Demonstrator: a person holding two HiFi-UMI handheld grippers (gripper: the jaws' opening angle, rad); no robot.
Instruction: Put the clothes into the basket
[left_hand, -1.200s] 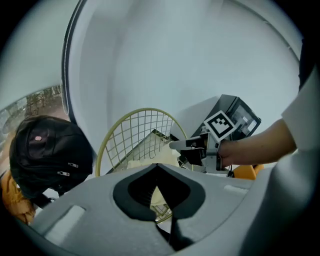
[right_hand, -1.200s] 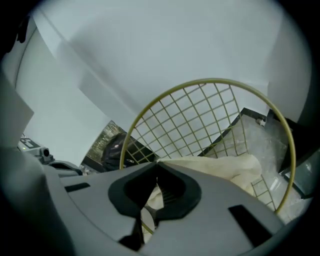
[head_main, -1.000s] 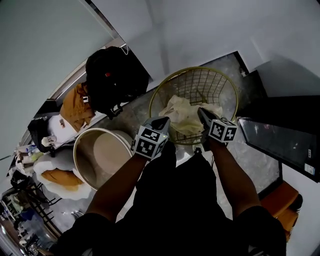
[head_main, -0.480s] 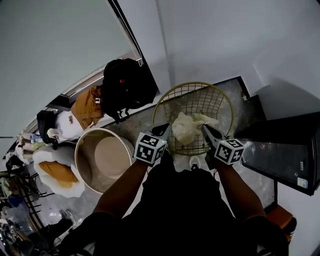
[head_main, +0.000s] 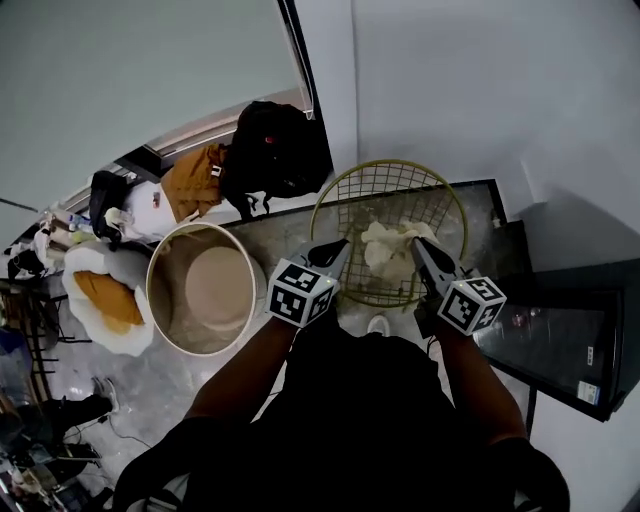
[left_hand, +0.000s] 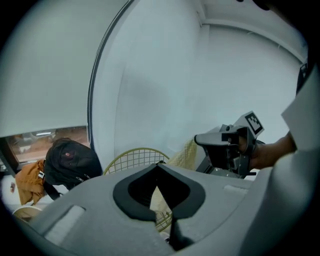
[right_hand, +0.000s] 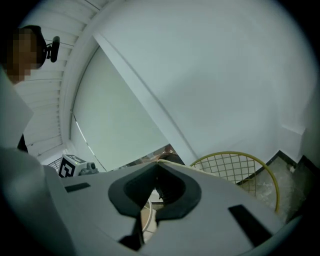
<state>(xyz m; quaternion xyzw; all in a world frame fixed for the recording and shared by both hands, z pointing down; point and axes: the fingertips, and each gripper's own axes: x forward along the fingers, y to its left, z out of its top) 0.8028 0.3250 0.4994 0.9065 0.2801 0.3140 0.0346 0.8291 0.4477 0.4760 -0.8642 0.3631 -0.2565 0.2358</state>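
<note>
both the left tongs (head_main: 337, 249) and the right tongs (head_main: 419, 246) are seen closed above the yellow wire basket (head_main: 390, 163), inside which the cream cloth (head_main: 392, 254) is bunched between their tips.

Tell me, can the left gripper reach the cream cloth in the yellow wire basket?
Probably yes. The cream cloth lies uncovered in the open yellow wire basket, and the left gripper hangs beside it with nothing between. Its jaws are together, so they must open first.

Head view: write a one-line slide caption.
Left gripper and right gripper, both shut, flank cream cloth in yellow wire basket.
</note>
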